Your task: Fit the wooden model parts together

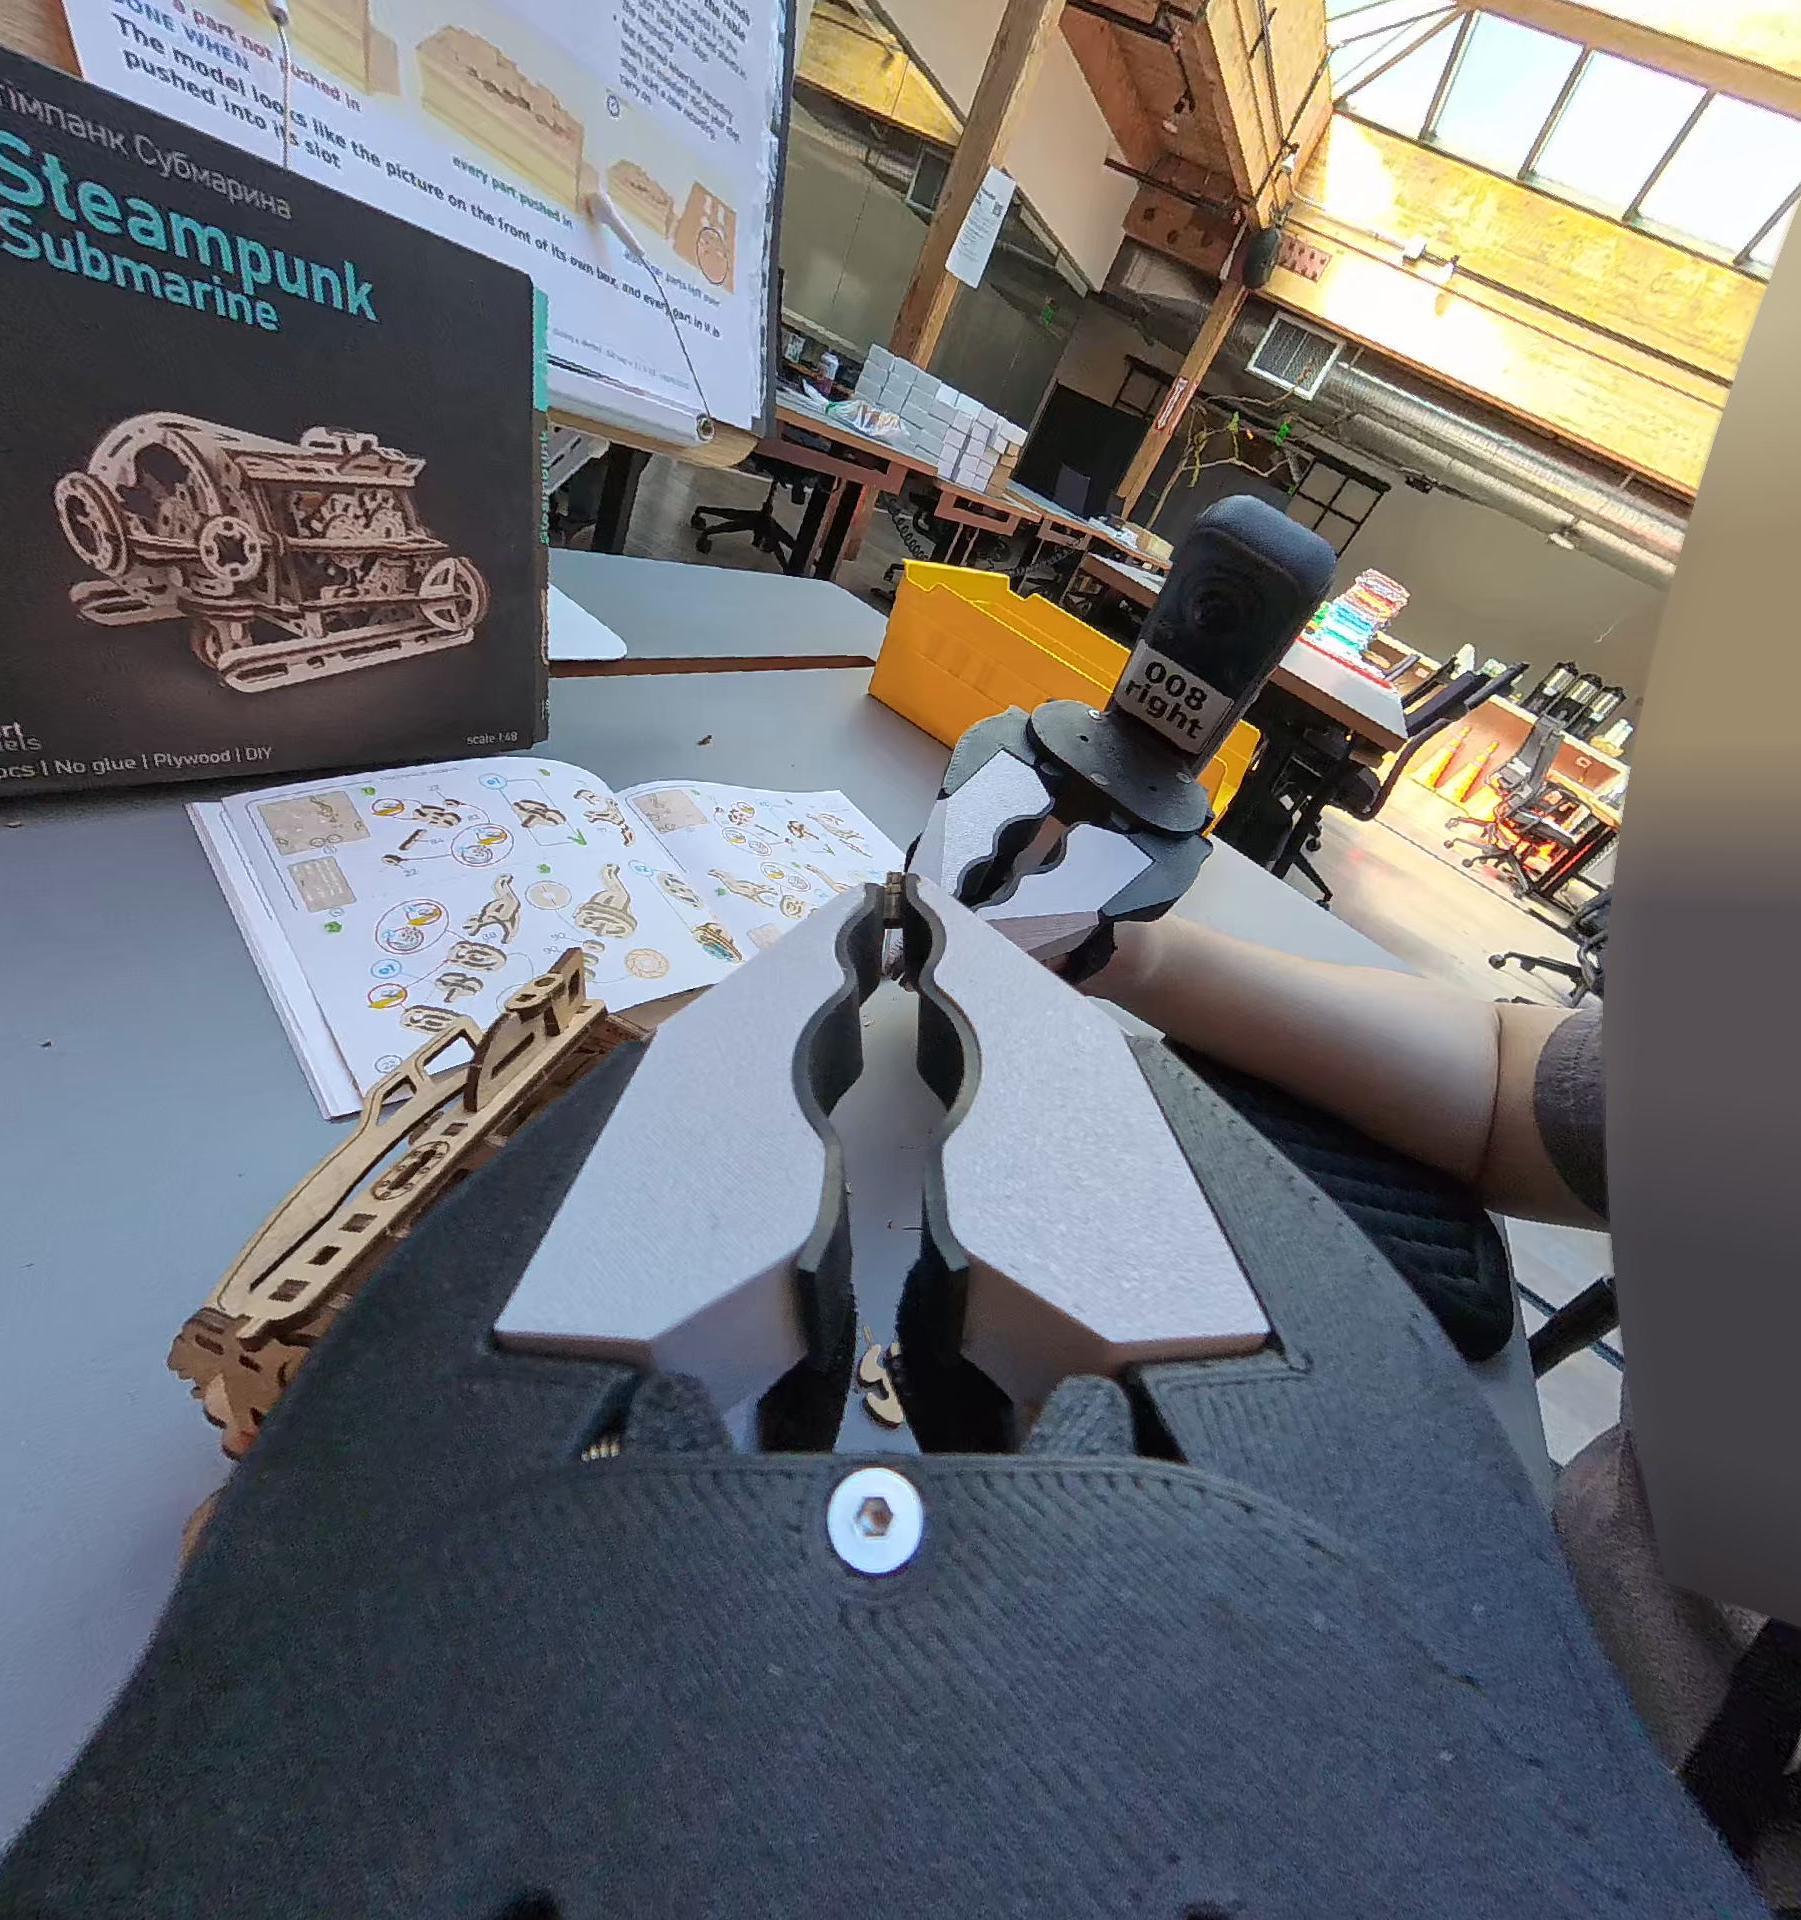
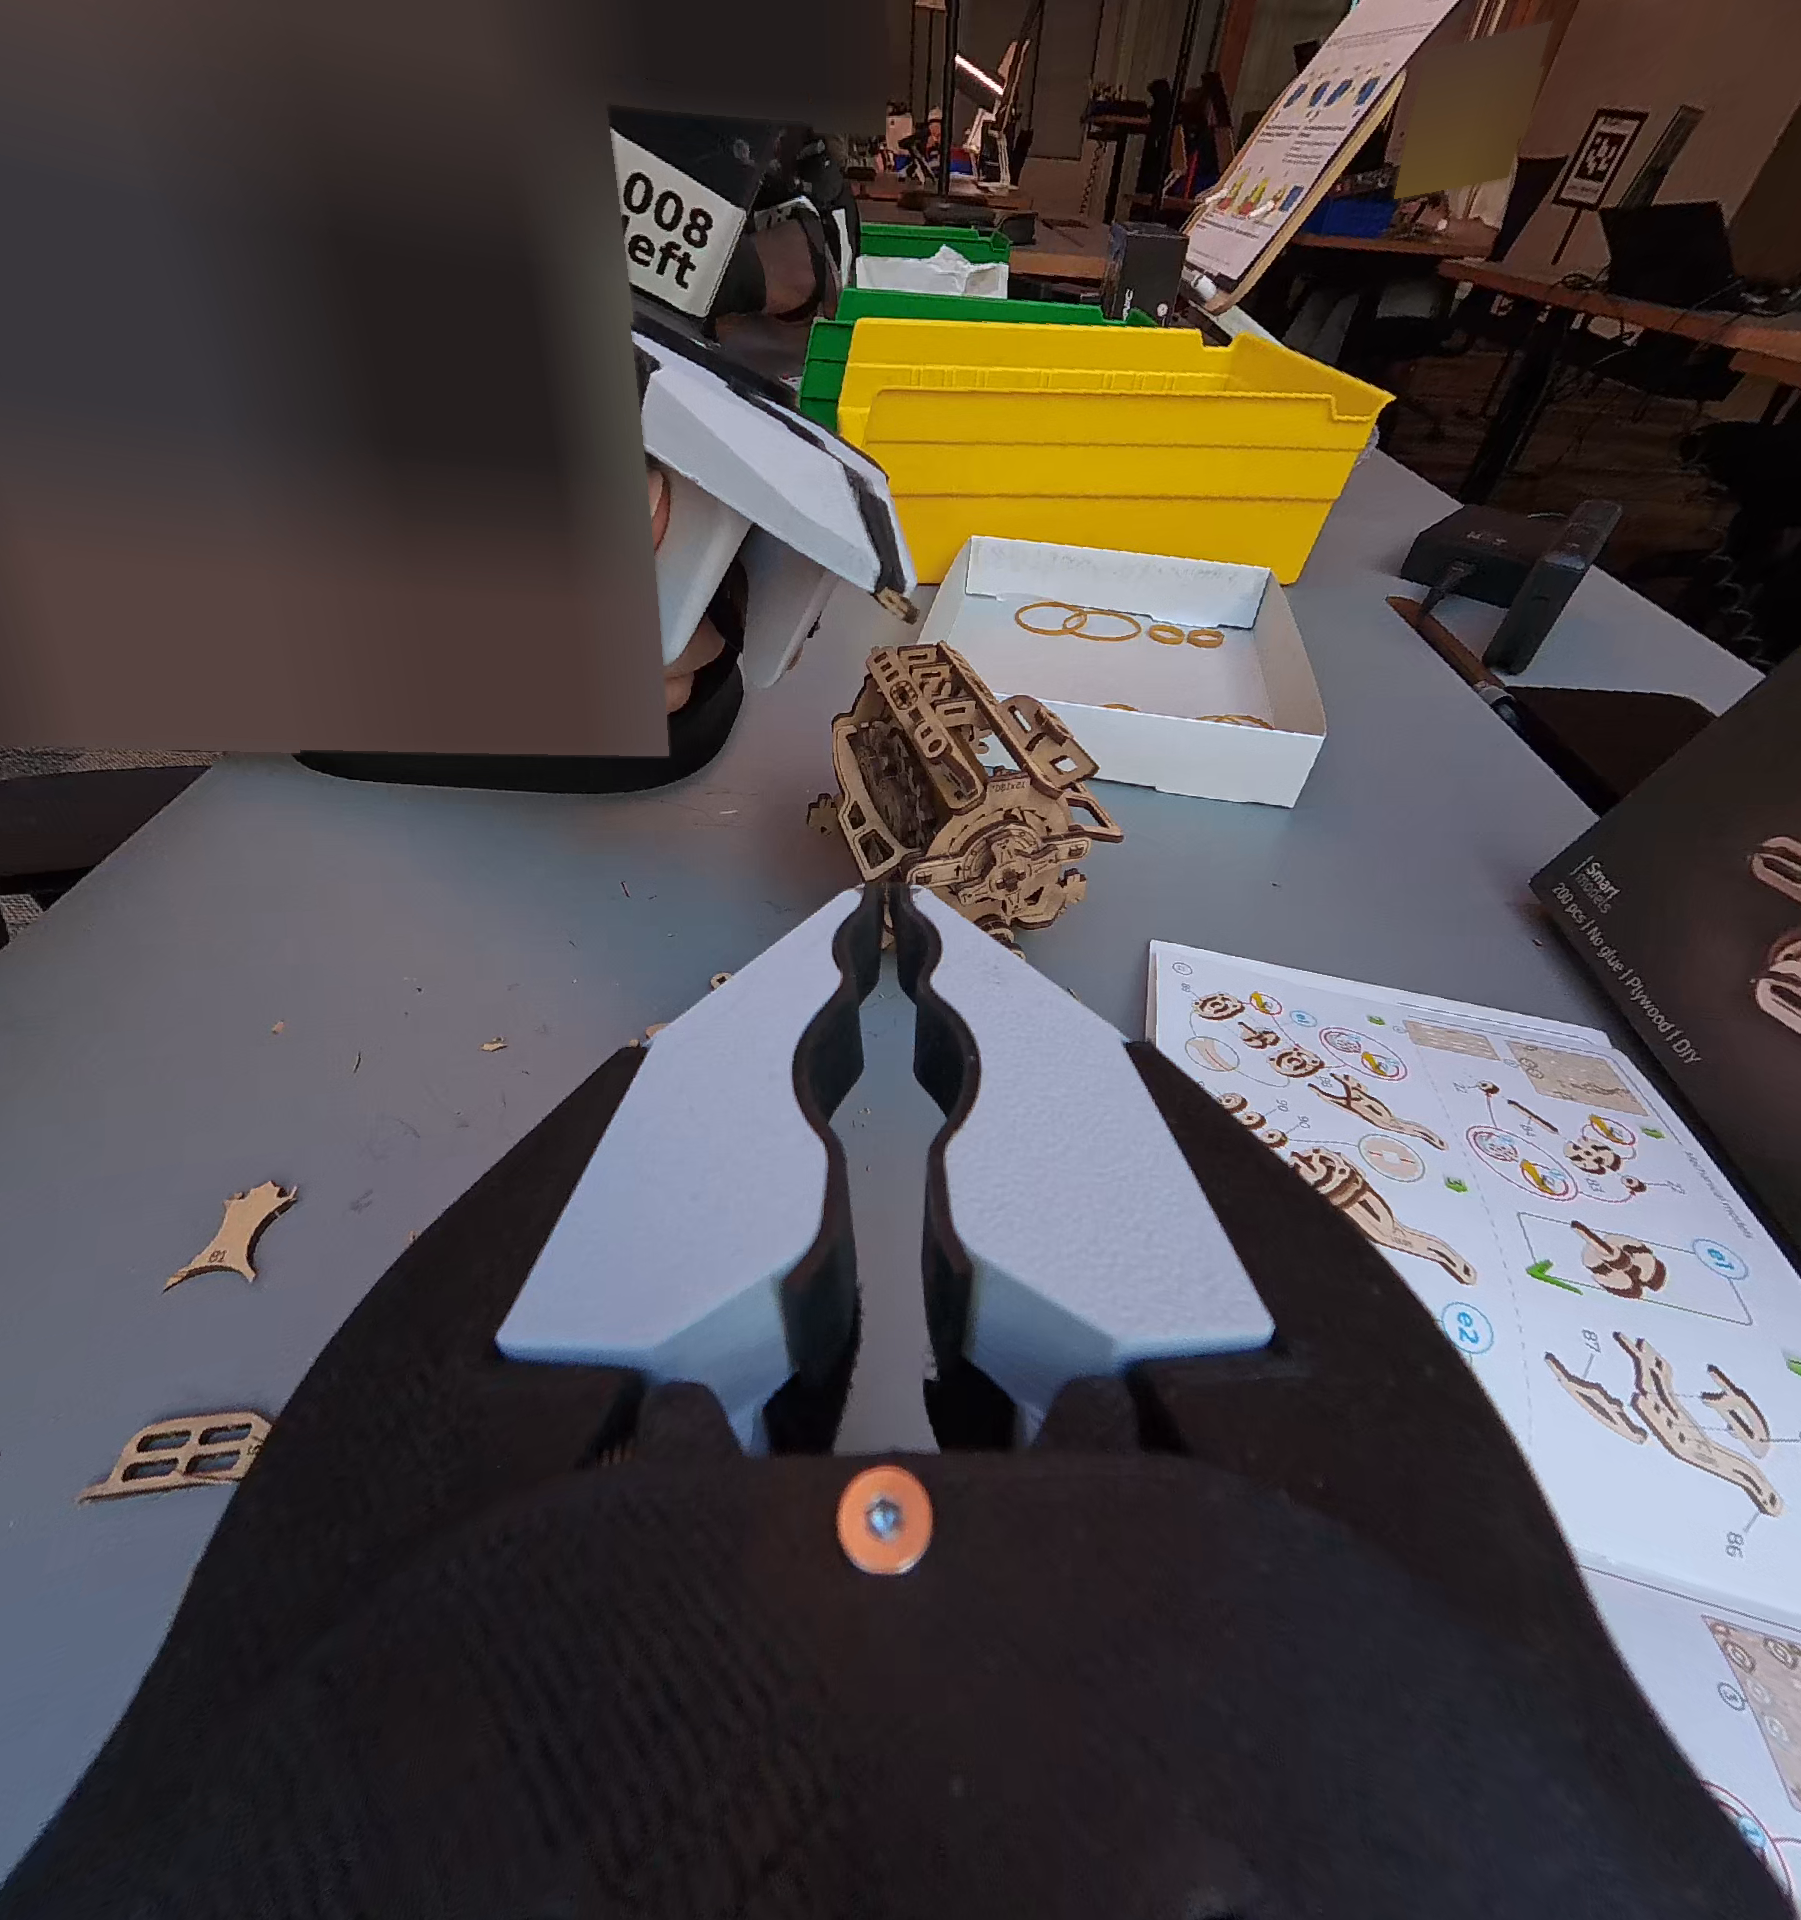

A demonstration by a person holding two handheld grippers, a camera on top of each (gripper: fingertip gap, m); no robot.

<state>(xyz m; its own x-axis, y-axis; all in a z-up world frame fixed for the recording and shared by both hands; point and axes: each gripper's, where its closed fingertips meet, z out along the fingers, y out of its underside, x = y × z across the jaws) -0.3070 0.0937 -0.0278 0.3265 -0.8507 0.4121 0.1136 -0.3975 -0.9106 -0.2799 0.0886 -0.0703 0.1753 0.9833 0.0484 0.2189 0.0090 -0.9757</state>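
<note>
Now | left gripper (image 1: 894, 902) pinched on a small wooden piece (image 1: 893, 896), held above table (image 1: 96, 935) | right gripper (image 2: 888, 914) tips together, grasp unclear | half-built wooden model (image 2: 953, 805) on table just beyond right tips, near white tray (image 2: 1280, 665) | manual (image 1: 522, 883) open alongside

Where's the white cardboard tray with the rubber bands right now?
In the right wrist view, the white cardboard tray sits on the grey table, behind and right of the half-built wooden model, before the yellow plastic bin.

Half-built wooden model (image 2: 953, 805) on table; loose flat parts (image 2: 231, 1236) nearby
</note>
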